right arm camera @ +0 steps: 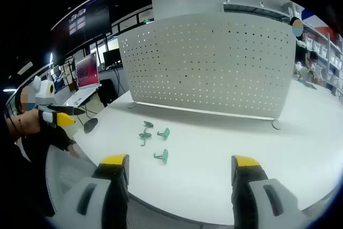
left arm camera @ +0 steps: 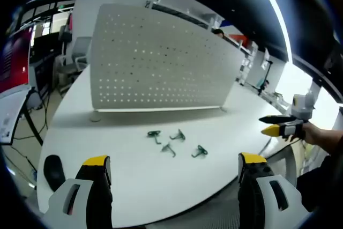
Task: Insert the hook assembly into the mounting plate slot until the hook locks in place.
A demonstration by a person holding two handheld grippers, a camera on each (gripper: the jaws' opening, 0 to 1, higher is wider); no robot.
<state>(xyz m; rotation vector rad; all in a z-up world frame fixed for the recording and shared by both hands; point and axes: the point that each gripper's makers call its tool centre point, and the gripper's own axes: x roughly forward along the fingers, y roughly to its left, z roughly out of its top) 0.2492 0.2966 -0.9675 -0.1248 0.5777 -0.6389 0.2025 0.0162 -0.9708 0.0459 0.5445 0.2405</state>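
Note:
A white perforated mounting plate stands upright on the white table. In front of it several small green hooks lie loose on the tabletop. In the left gripper view my left gripper is open over the table's near edge, a good way short of the hooks, with nothing between its yellow-tipped jaws. My right gripper is open too and empty, just behind the nearest hook. A hand holds the right gripper at the right of the left gripper view. The left gripper appears at the left of the right gripper view.
A black mouse lies near the table's rounded edge. Beyond the table are desks with monitors, chairs and shelving. Bare tabletop lies between the hooks and the plate's foot.

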